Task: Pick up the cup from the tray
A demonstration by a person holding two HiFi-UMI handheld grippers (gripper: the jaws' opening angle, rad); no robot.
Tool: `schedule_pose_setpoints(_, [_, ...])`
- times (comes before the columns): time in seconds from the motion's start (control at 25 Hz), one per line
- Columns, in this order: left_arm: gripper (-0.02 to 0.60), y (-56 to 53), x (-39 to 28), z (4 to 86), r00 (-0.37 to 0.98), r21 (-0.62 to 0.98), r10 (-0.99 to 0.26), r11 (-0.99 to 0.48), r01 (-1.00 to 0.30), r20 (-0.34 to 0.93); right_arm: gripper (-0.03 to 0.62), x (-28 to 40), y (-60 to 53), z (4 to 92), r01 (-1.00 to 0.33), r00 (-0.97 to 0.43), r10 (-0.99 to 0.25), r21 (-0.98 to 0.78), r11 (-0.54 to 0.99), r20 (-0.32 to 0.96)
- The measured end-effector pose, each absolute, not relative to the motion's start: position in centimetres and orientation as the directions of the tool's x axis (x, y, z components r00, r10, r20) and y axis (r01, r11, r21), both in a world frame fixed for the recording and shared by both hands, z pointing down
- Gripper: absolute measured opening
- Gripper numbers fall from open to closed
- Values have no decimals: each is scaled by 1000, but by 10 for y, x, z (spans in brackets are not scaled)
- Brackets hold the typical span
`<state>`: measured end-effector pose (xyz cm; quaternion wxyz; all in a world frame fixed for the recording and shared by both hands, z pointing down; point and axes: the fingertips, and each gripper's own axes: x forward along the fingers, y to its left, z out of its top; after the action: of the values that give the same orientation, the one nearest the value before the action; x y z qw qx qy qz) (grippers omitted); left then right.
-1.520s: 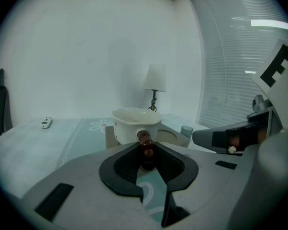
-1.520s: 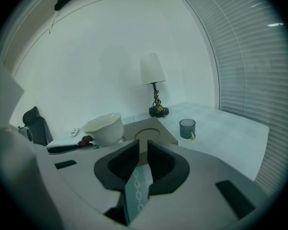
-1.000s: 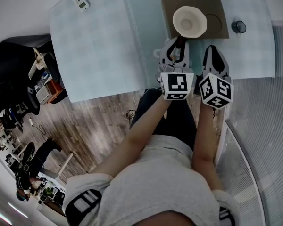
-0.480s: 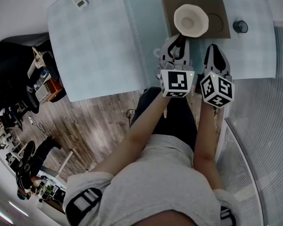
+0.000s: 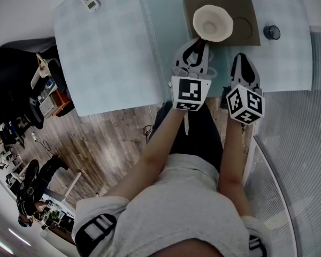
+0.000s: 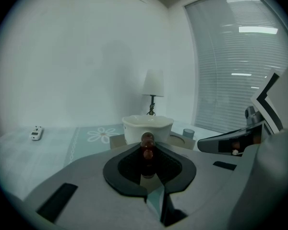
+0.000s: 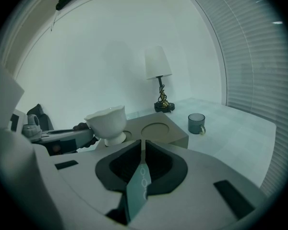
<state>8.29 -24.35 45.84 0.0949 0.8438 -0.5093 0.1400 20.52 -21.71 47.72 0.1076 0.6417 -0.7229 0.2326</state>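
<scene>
At the far left of the table (image 5: 112, 47) a small white device (image 5: 89, 0) lies untouched, well apart from the work. The left gripper (image 5: 197, 42) reaches over the near edge of the table to the near side of the white footed cup (image 5: 213, 23). Its jaws have just been closing, and its own view shows them drawn in on the cup's dark brown handle (image 6: 147, 145), which stands between the tips. Compared with a second ago, this gripper and the cup have both shifted slightly left. That suggests the grip has taken hold and the cup now follows the hand. The cup is over the left part of the brown tray (image 5: 243, 7), and its foot looks to be on or barely off it, so the lift itself seems still to come. To the right, the right gripper (image 5: 243, 57) hangs just short of the tray with its jaws together and nothing between them, taking no part. A dark glass mug (image 5: 272, 32) stands on the table beside the tray's right edge.
</scene>
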Motion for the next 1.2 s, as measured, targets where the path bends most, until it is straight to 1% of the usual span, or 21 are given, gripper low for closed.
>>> schedule_pose_setpoints(0.16, [35, -245, 81, 449, 448, 9, -834, -470, -883, 322, 29, 207, -219, 475, -977, -152, -880, -201, 66, 450])
schedule_pose_setpoints(0.4, [35, -250, 59, 432, 421, 21, -859, -434, -901, 293, 28, 194, -230, 464, -970, -180, -891, -227, 90, 417])
schedule_pose_setpoints(0.6, [35, -251, 27, 422, 367, 7, -885, -381, -925, 286, 28, 165, -243, 453, -963, -234, -889, -220, 156, 393])
schedule_pose_setpoints(0.8, [35, -248, -11, 428, 296, 11, -906, -307, -952, 302, 23, 121, -249, 451, -944, -311, -872, -228, 237, 378])
schedule_pose_setpoints(1.0, [35, -244, -37, 440, 249, 23, -914, -255, -967, 320, 23, 84, -250, 458, -924, -380, -837, -209, 321, 394])
schedule_pose_setpoints(1.2, [35, -241, -49, 459, 225, 37, -904, -227, -973, 364, 23, 64, -248, 462, -909, -417, -807, -208, 362, 418])
